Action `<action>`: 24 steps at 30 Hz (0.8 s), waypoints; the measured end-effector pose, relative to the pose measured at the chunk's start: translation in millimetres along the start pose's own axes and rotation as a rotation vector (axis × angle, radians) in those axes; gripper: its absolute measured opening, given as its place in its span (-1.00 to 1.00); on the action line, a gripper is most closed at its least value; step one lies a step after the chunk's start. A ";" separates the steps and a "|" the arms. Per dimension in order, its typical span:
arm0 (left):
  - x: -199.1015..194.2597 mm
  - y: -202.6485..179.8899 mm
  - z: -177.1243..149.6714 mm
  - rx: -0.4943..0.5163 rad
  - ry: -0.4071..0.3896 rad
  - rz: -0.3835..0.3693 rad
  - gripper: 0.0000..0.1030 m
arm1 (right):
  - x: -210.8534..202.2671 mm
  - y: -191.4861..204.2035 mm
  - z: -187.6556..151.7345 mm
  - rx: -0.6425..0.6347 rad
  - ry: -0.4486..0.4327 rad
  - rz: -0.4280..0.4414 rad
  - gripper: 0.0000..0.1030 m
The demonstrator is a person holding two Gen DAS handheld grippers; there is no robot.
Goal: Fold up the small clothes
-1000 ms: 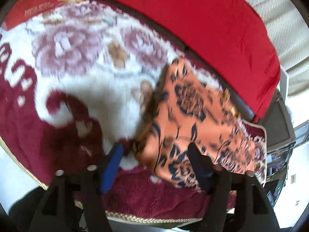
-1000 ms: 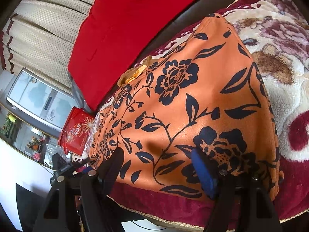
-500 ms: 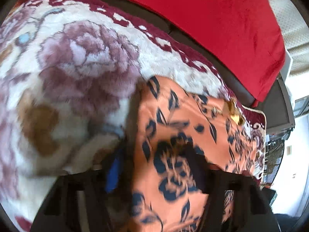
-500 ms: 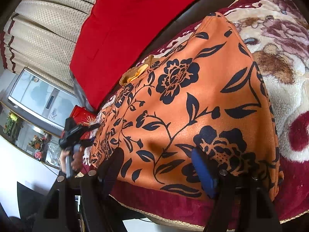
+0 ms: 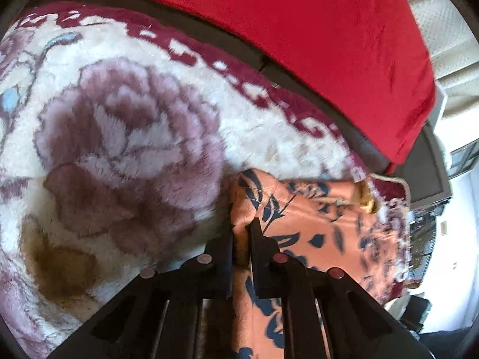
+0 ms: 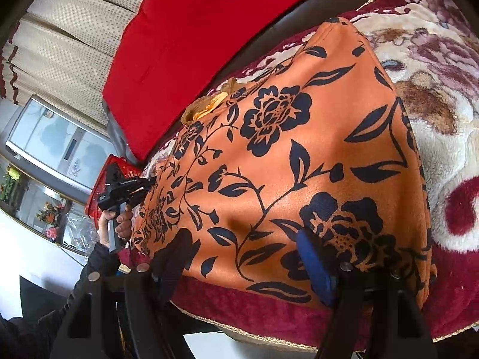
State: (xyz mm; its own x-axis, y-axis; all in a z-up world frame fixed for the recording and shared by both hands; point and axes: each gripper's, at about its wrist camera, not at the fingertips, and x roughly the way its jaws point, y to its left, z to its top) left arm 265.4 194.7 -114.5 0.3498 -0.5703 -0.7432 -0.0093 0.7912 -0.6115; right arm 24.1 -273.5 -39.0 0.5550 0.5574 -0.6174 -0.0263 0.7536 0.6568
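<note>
Orange floral garment (image 6: 299,155) is lying on the plush blanket (image 5: 125,137); left claw (image 5: 240,233) is closing, pinching its edge, while right claw (image 6: 242,257) is hovering spread wide over the near hem.

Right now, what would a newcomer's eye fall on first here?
The orange floral garment spread over the plush rose-patterned blanket. The left tool is closing on the garment's edge; the right tool hovers open over its near hem. A red cushion lies behind.

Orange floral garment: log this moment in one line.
left gripper: closing on orange floral garment edge | right gripper: open over garment | garment: flat on blanket
</note>
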 end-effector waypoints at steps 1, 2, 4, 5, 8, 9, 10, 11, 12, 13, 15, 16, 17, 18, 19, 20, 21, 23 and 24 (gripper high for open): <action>-0.2 -1.9 2.6 0.008 -0.009 -0.005 -0.81 | 0.5 1.2 0.2 -0.001 0.003 -0.006 0.46; -0.4 -3.5 5.5 0.022 -0.021 -0.009 -0.81 | 0.9 1.7 0.3 -0.002 0.005 -0.010 0.46; 5.2 -0.6 11.0 0.014 -0.016 0.030 -0.77 | 1.5 2.4 0.4 -0.002 0.006 -0.014 0.46; 10.1 1.5 14.8 -0.006 -0.012 0.056 -0.67 | 1.7 2.1 0.5 -0.001 0.006 -0.015 0.46; -1.0 -5.9 15.8 0.002 -0.087 0.100 -0.67 | 0.9 1.0 1.9 0.018 0.008 -0.014 0.46; -11.5 -14.8 12.4 0.030 -0.136 0.132 -0.63 | 0.4 1.5 2.4 0.024 0.009 -0.017 0.46; -20.8 -22.5 8.4 0.053 -0.170 0.164 -0.57 | -0.6 2.9 2.6 0.024 0.010 -0.022 0.46; -28.8 -32.8 3.6 0.082 -0.200 0.193 -0.38 | -2.0 4.0 2.8 0.020 0.009 -0.027 0.46; -38.5 -44.4 -3.8 0.121 -0.222 0.208 -0.16 | -4.0 6.0 2.7 0.016 0.002 -0.031 0.46; -50.7 -56.6 -14.3 0.156 -0.247 0.205 -0.03 | -7.9 7.2 3.2 0.017 -0.013 -0.032 0.47; -74.6 -74.7 -37.6 0.196 -0.297 0.195 0.31 | -14.6 8.3 8.8 0.022 -0.038 -0.030 0.47; -80.7 -84.2 -48.3 0.218 -0.312 0.201 0.32 | -19.0 8.6 15.5 0.024 -0.052 -0.017 0.47; -84.5 -91.1 -57.4 0.231 -0.323 0.206 0.33 | -22.4 8.3 23.9 0.031 -0.064 0.000 0.47; -86.3 -100.3 -70.3 0.244 -0.321 0.207 0.34 | -25.0 7.4 37.6 0.043 -0.076 0.033 0.49; -85.2 -107.7 -79.6 0.254 -0.307 0.203 0.34 | -24.7 5.1 49.9 0.056 -0.078 0.068 0.54; -82.1 -114.3 -87.6 0.255 -0.301 0.194 0.34 | -21.4 0.0 66.2 0.083 -0.069 0.109 0.54; -81.2 -119.1 -98.4 0.254 -0.293 0.184 0.34 | -17.0 -5.5 80.7 0.111 -0.057 0.129 0.54; -71.4 -131.0 -114.5 0.273 -0.252 0.186 0.34 | 3.9 -22.2 119.9 0.180 0.008 0.131 0.54; -62.3 -136.2 -121.8 0.281 -0.234 0.192 0.34 | 13.8 -29.2 136.3 0.187 0.031 0.102 0.54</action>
State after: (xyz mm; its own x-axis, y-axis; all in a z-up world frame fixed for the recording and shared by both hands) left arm 130.7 95.6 -17.9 0.5704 -0.3665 -0.7351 0.1494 0.9263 -0.3459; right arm 145.8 -335.3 -7.8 0.5315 0.6400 -0.5549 0.0755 0.6166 0.7836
